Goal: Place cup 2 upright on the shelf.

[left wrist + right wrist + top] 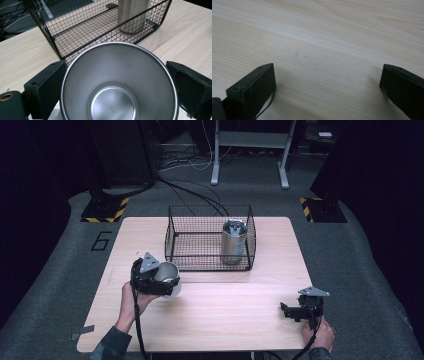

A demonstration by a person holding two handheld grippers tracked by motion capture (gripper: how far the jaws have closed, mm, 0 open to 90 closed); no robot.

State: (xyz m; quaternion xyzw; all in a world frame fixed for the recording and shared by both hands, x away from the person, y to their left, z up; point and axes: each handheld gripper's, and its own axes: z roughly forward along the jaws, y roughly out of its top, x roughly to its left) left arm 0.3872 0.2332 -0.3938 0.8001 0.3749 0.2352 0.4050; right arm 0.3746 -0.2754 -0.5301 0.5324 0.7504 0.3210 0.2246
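At the left of the counter (210,315), just in front of the wire basket's near-left corner, the left gripper (159,281) holds a steel cup (167,276), its fingers (46,86) pressed against the cup's sides. The cup is round, wide at the rim and narrower toward its flat bottom; its brushed metal interior shines dully, with a faint stamped mark on the base, and its mouth is turned toward the left gripper view's camera. The person's left hand (131,301) grips the tool from below.

The wire basket (172,237) is a black, square-meshed rectangle with an open top, standing in the middle of the far half of the counter. A taller steel tumbler (233,242), cylindrical and matte, stands upright inside it toward the right end, leaving the left part of the basket floor bare.

The counter is pale wood with fine straight grain and rounded corners. Between basket and near edge lies a broad bare strip.

At the near-right corner, close to the edge, the right gripper (295,310) rests low over the wood, its fingers (253,87) spread wide apart with nothing between them.
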